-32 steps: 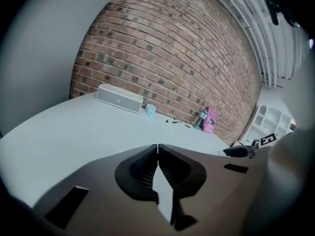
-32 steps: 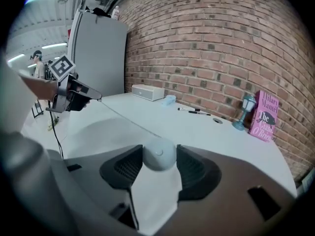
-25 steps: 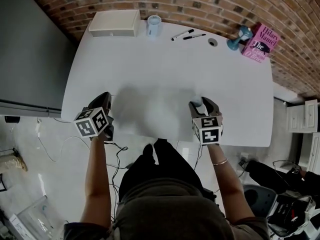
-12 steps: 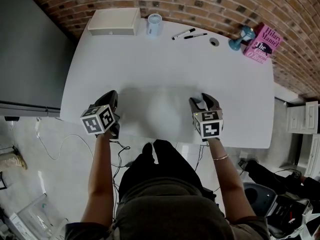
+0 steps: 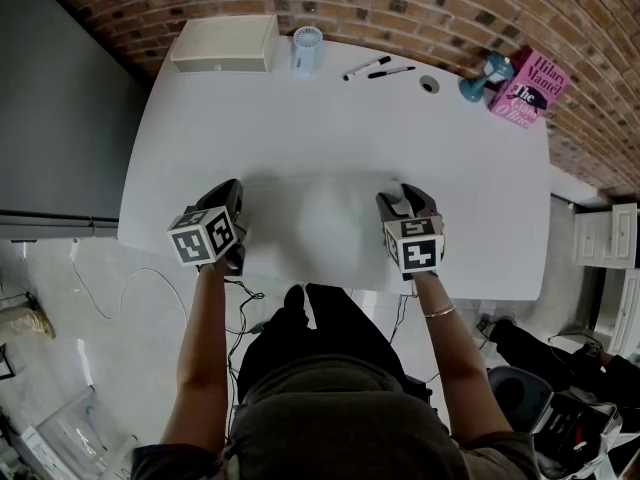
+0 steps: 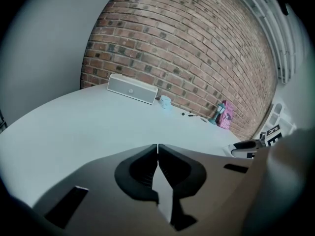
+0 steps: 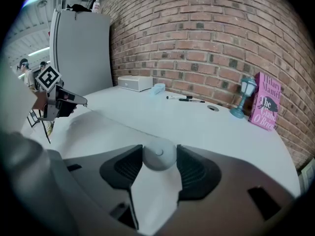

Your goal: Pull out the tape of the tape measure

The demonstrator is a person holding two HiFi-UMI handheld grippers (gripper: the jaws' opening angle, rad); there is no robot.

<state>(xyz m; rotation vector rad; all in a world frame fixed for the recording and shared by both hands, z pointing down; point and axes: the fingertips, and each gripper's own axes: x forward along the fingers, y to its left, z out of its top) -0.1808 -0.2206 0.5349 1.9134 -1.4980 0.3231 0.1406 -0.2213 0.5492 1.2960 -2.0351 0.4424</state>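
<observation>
Head view: the white table (image 5: 330,118) stands against a brick wall. The left claw (image 5: 230,192) and the right claw (image 5: 404,199) hang over its near edge, well apart and level with each other. A small round white tape measure (image 5: 396,196) sits at the tips of the right claw. Along the far edge lie a flat white box (image 5: 225,45), a pale blue cup (image 5: 308,48) just beside it, and two pens (image 5: 378,68). In the right corner a blue lantern figure (image 5: 480,76) stands next to a pink book (image 5: 530,86).

Left gripper view: the left claw is closed, its dark pads pressed together with only a hairline seam between them. Nothing thick sits there. The tape itself cannot be made out against the white table from this side. The right claw shows low at the right edge.

Right gripper view: the right claw grips the tape measure, with one pad against each side of its round case. The case is held just above the table. From it a thin, straight, pale tape (image 7: 113,119) runs out to the left, ending at the tips of the left claw, which is closed on its end. The tape hangs taut above the table near its front edge.
</observation>
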